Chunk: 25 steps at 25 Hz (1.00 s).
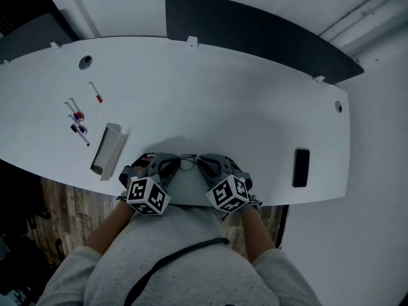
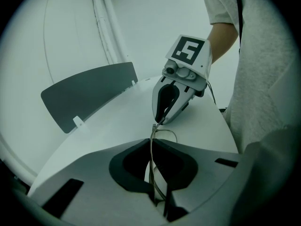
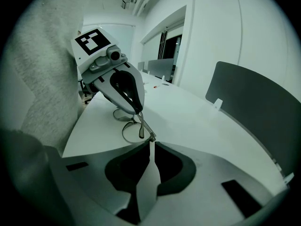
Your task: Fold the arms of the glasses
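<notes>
Left claw [image 2: 151, 141] clenched on one arm [image 2: 150, 173], right claw [image 3: 152, 144] pinching the glasses [image 3: 132, 132] at its tips; forcing could bend the thin wire

The glasses [image 1: 187, 164] are at the table's [image 1: 223, 88] near edge, between the left gripper [image 1: 173, 166] and the right gripper [image 1: 203, 162]. Left of the glasses lies a tray [image 1: 108, 148], with pens [image 1: 78, 116] beyond it. Right of them lies a phone [image 1: 301, 167], and behind them stands a panel [image 1: 255, 34].

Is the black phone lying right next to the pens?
No: in the head view the black phone lies near the right end of the table, while the pens lie far off at its left end.
</notes>
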### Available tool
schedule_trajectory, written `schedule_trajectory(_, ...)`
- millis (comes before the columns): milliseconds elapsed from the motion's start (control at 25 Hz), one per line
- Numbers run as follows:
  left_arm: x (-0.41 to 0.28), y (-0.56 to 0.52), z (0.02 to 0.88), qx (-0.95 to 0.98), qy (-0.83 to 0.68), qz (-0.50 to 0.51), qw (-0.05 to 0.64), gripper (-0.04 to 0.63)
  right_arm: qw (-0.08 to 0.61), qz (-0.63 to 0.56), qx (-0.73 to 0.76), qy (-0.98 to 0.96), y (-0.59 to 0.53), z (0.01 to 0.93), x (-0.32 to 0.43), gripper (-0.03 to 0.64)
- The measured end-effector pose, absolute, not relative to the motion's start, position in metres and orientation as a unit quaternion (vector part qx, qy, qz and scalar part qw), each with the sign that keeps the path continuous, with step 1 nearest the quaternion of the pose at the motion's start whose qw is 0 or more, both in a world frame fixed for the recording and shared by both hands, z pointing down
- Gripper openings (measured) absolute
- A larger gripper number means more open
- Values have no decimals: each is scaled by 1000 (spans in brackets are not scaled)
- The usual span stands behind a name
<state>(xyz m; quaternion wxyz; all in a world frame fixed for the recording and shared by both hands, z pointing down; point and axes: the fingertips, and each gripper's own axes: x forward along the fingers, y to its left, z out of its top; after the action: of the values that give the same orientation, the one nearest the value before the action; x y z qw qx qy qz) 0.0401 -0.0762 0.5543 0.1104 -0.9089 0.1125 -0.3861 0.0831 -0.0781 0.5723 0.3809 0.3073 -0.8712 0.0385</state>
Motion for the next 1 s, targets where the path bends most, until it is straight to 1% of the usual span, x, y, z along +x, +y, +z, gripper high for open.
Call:
schedule_trajectory(240,40,-76,555,-908,112,-387,113,21,374,39,334,-865,-82,562,97,45)
schedule_trajectory(360,40,-75,555,-908,113,-387,113,21,336,47,353,-872,-87,540,100,45)
schedule_trajectory(480,40,-75,555,-908,114,-387,114,21,298,57,327,-895,-84,519,82,46)
schedule_trajectory(760,40,-75,554,-908,115,-386,115,21,362,21,262,-894,-77,534,56,46)
schedule_trajectory(1000,40,-75,555,-909,116,-384,115,21,381,18,246,-891,-75,543,53,38)
